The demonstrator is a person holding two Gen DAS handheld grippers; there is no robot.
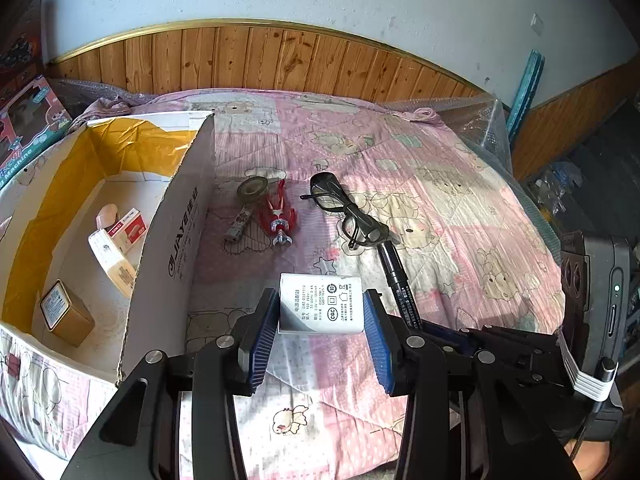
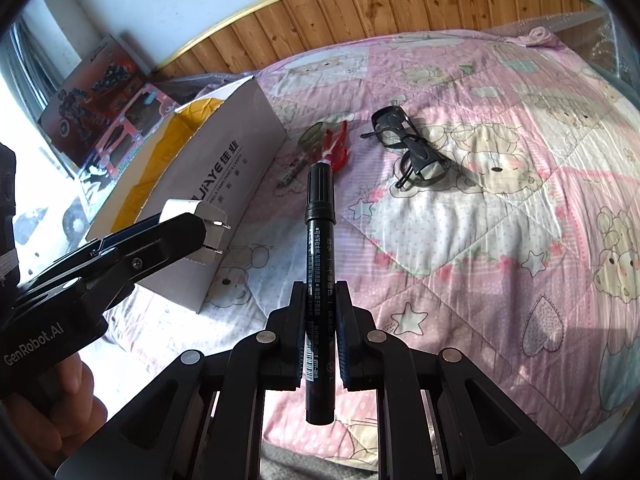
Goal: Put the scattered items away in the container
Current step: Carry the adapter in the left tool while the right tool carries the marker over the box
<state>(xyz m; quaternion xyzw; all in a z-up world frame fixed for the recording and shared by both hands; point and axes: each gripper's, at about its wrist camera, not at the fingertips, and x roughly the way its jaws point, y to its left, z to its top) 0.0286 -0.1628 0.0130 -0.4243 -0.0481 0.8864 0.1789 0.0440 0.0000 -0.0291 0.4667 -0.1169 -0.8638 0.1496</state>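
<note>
We find the left gripper (image 1: 322,312) clamped on a white power adapter (image 1: 320,304), held above the quilt (image 1: 440,200) just beside the cardboard box (image 1: 176,248), presumably for dropping in. The right gripper (image 2: 318,312) grips a black marker (image 2: 318,240) lengthwise. Glasses (image 1: 344,208), a red figure (image 1: 278,216) and a tape roll (image 1: 252,188) lie outstanding on the quilt.
</note>
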